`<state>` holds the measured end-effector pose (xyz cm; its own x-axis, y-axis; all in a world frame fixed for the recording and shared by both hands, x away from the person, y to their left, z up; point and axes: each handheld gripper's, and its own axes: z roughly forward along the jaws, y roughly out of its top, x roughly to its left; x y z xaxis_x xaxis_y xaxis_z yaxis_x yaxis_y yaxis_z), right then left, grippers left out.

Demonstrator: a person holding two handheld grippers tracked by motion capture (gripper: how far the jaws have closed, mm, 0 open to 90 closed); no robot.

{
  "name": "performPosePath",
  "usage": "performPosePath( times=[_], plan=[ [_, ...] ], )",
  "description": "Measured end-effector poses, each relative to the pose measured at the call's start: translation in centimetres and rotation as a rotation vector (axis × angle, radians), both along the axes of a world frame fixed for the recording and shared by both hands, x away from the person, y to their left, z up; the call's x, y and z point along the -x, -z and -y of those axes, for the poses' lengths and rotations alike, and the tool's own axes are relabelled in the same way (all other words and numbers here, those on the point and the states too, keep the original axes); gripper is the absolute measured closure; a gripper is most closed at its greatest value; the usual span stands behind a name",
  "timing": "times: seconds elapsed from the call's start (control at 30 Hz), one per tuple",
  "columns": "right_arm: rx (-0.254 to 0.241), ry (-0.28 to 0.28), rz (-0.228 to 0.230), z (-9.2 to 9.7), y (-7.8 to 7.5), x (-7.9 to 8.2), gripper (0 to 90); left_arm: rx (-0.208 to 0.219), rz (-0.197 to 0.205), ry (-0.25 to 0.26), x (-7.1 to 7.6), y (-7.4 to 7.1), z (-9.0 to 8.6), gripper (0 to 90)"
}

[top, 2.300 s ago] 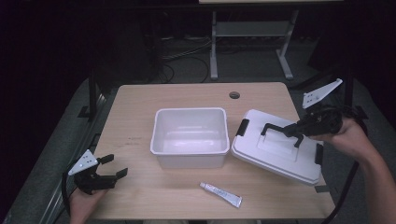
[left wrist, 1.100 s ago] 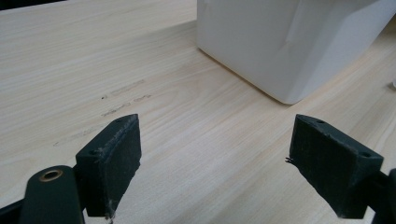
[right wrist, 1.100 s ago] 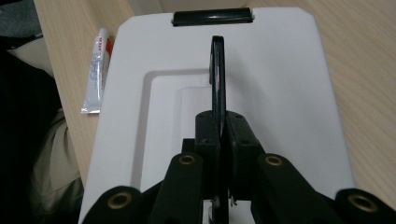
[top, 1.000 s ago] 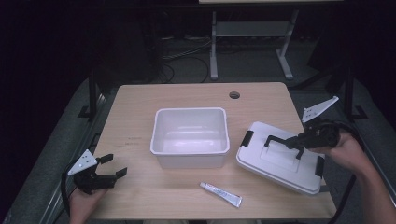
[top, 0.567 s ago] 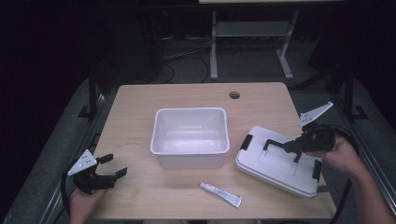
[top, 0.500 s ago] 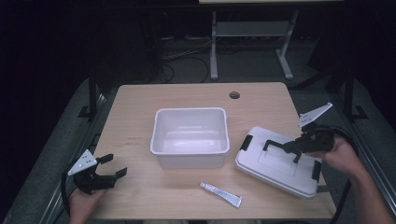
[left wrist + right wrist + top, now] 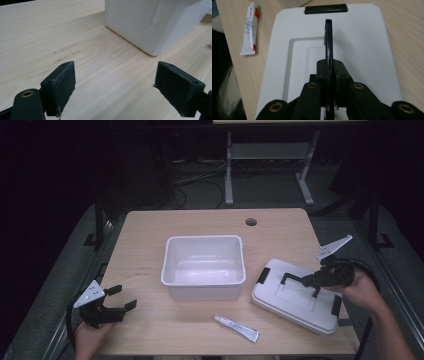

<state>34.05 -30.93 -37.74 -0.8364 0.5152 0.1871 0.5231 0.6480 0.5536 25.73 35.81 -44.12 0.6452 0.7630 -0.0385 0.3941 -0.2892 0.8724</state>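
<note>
**Lid held by its handle, low over the counter's right side**

The right tongs [image 7: 306, 281] are clenched on the black handle [image 7: 328, 37] of the white lid [image 7: 295, 301]. In the right gripper view the thin handle stands on edge, pinched between the 2 pads, and the lid spreads out flat beyond and to both sides of them. From the high view the lid sits at the right of the counter [image 7: 150, 235], just right of the open white bin [image 7: 203, 266] — whether its underside fully rests on the wood I cannot tell. A small tube [image 7: 236, 328] lies near the front edge, between bin and lid, apart from both.

The left tongs [image 7: 120, 299] stand released at the counter's front left corner, nothing between the pads, with the bin's corner [image 7: 150, 22] well ahead of them.

Against the earliest frame, the lid was tilted and higher, closer to the bin; now it lies lower and flatter, shifted toward the person. The left tongs, bin and tube keep their places.
</note>
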Motion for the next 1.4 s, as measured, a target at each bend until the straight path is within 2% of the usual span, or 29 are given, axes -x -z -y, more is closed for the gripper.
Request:
performPosePath(
  times=[0.87, 1.4],
  plan=[
    [0.012, 0.009, -0.020, 0.0, 2.6, 0.1, 84.0, -0.005, -0.004, 0.002, 0.0, 0.1, 0.2, 16.0],
    [0.013, 0.008, -0.021, 0.0, 2.8, 0.1, 83.8, -0.007, 0.001, -0.003, 0.1, 0.0, 0.0, 16.0]
  ],
)
